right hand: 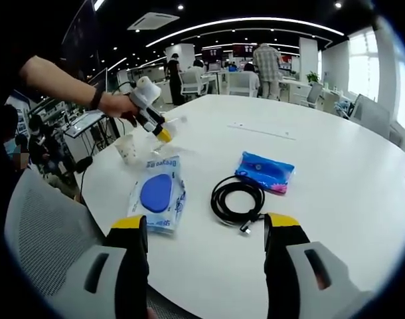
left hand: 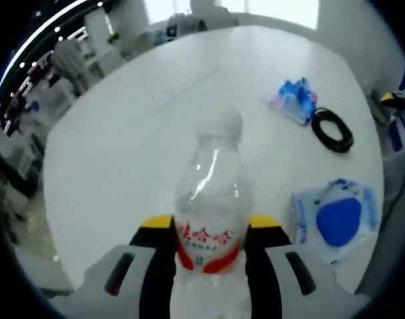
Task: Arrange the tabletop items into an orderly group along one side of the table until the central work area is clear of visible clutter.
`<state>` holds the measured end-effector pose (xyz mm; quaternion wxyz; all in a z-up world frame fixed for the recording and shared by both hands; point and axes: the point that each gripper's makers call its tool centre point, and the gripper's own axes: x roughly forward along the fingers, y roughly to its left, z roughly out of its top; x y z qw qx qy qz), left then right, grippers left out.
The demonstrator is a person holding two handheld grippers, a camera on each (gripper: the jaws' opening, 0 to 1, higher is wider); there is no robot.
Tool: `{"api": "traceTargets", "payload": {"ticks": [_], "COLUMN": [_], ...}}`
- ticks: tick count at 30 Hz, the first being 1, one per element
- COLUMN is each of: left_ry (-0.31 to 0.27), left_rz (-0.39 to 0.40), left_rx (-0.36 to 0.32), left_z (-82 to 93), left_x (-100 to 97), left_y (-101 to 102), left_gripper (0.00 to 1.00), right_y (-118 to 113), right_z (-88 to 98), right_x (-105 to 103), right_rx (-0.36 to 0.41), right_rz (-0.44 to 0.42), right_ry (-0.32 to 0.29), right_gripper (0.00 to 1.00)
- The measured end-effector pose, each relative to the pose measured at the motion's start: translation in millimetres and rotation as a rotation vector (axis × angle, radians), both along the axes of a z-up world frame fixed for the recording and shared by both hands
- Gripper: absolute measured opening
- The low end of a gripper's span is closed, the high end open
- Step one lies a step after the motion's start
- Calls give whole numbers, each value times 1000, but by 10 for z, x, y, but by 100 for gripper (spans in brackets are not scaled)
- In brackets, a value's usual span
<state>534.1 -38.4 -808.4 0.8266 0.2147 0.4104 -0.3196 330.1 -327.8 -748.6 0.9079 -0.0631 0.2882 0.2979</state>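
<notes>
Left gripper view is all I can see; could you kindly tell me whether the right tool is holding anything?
Observer: No, the right tool is open and empty, its jaws spread over the near table edge.
Operator: Thank you. Is anything standing close to my bottle?
Observer: Yes, a white paper cup stands near the table edge, beside the left tool, which grips the bottle.
Operator: And what lies off the table by the right tool?
Observer: A grey mesh chair sits at that edge.
</notes>
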Motion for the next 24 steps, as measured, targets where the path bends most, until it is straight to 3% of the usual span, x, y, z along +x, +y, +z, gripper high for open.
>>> {"api": "traceTargets", "payload": {"ticks": [12, 24], "left_ry": [-50, -92], "left_rz": [99, 162], "left_rx": [-58, -97], "left_z": [140, 219], "left_x": [81, 113], "left_y": [222, 283], "left_gripper": [35, 36], "right_y": [22, 44], "right_z": [-5, -17], "right_x": [-7, -19], "right_rx": [-3, -10], "right_rz": [13, 22], "right_ry": [1, 4], "right_gripper": [71, 71]}}
